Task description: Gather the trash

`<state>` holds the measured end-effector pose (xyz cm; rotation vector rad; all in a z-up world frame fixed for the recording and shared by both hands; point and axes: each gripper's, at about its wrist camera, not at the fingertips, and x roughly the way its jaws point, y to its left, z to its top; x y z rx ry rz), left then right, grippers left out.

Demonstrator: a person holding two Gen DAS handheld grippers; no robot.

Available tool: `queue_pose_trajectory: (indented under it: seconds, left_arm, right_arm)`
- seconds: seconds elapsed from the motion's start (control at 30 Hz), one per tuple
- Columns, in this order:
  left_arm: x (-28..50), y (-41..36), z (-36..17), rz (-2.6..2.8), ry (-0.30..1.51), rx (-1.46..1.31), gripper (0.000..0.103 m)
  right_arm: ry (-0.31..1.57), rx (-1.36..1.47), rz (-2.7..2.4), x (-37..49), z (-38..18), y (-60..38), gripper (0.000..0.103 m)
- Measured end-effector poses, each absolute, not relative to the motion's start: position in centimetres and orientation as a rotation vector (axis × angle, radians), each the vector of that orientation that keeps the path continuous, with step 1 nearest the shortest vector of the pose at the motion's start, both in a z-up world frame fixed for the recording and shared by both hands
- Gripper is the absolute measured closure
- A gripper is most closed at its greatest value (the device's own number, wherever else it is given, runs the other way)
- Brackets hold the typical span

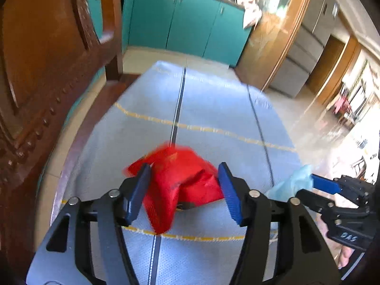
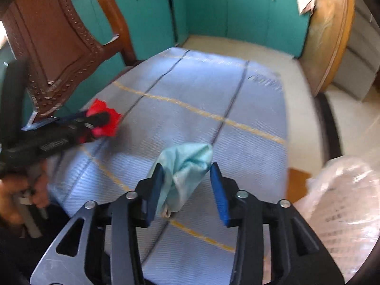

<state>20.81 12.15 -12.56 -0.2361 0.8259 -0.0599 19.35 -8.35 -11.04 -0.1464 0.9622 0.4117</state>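
Right wrist view: the right gripper (image 2: pixel 187 190) carries a pale teal crumpled wad (image 2: pixel 185 166) between its jaws, above the blue woven mat (image 2: pixel 249 109); the left pad touches the wad, the right pad stands clear of it, so the jaws read as slackened, and whether the piece hangs caught on one pad or is dropping cannot be told. A clear plastic bag (image 2: pixel 342 201) stands off the mat's right edge, in my judgement the collecting point. To do this step well, the wad should be carried fully over the bag's mouth before the jaws part any wider, since so light a piece drifts. Left wrist view: the left gripper (image 1: pixel 184 190) straddles a red crumpled wrapper (image 1: pixel 180 180) near the mat's near edge; the wrapper touches or overlaps the left pad, a gap shows at the right pad, so the jaws are released. They should close squarely on the wrapper's bulk, not on a loose flap. Materials: the wrapper looks thin, glossy and sharply creased; the teal wad is soft, matt and cloth-like, with a small looped cord below; the mat is ribbed weave with yellow and dark stripes; a carved wooden chair (image 2: pixel 59 47) stands at the mat's far left corner.
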Motion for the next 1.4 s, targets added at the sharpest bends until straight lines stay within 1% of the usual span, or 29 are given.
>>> queue_pose_trajectory:
  seconds: [0.1, 0.2, 0.23, 0.27, 0.3, 0.37, 0.4, 0.47, 0.6, 0.83, 1.0, 1.13, 1.23, 1.3, 1.4]
  left_arm:
    - [20.7, 12.5, -12.3, -0.061, 0.813, -0.252, 0.042]
    - [20.7, 12.6, -12.4, -0.068, 0.820, -0.252, 0.041]
    - [20.7, 12.7, -12.4, -0.072, 0.822, -0.256, 0.039]
    - [20.7, 12.8, -12.4, -0.076, 0.823, -0.267, 0.037]
    - [20.7, 13.0, -12.3, -0.081, 0.823, -0.280, 0.035]
    - [20.7, 13.5, -12.4, -0.093, 0.830, -0.315, 0.027]
    - [20.7, 13.6, -12.5, -0.093, 0.835, -0.324, 0.025]
    - [20.7, 13.6, -12.7, -0.095, 0.856, -0.335, 0.019]
    - [20.5, 13.6, -13.0, -0.092, 0.885, -0.312, 0.019]
    - [20.7, 13.8, -13.9, -0.129, 0.956, -0.316, 0.022]
    - [20.4, 14.0, -13.1, -0.327, 0.898, -0.483, 0.023]
    - [20.0, 14.4, -12.3, -0.365, 0.834, -0.549, 0.023]
    - [19.9, 14.7, -12.2, -0.234, 0.831, -0.476, 0.021]
    - [20.3, 14.3, -12.9, -0.130, 0.894, -0.385, 0.021]
    - [20.8, 13.9, -14.1, -0.085, 0.969, -0.361, 0.018]
  right_arm:
    - [0.914, -0.231, 0.318, 19.3, -10.8, -8.6, 0.053]
    - [0.878, -0.268, 0.254, 18.9, -10.9, -8.8, 0.052]
    - [0.870, -0.258, 0.244, 18.7, -10.9, -9.0, 0.052]
    - [0.863, -0.239, 0.244, 18.4, -10.8, -9.2, 0.050]
    - [0.854, -0.207, 0.248, 18.2, -10.7, -9.3, 0.042]
    - [0.835, -0.164, 0.246, 17.7, -10.7, -9.1, 0.030]
    - [0.828, -0.155, 0.258, 17.5, -11.0, -8.6, 0.029]
    - [0.833, -0.173, 0.280, 17.3, -11.7, -7.4, 0.029]
    - [0.837, -0.198, 0.270, 17.4, -13.0, -6.0, 0.029]
    - [0.789, -0.162, 0.238, 15.9, -11.3, -7.3, 0.029]
    - [0.779, -0.127, 0.219, 15.0, -10.9, -8.2, 0.028]
    - [0.782, -0.118, 0.208, 14.7, -11.2, -8.4, 0.028]
    - [0.780, -0.115, 0.228, 14.4, -11.0, -8.3, 0.028]
    - [0.777, -0.116, 0.228, 14.1, -11.0, -8.2, 0.028]
    - [0.784, -0.092, 0.241, 13.9, -11.2, -8.1, 0.027]
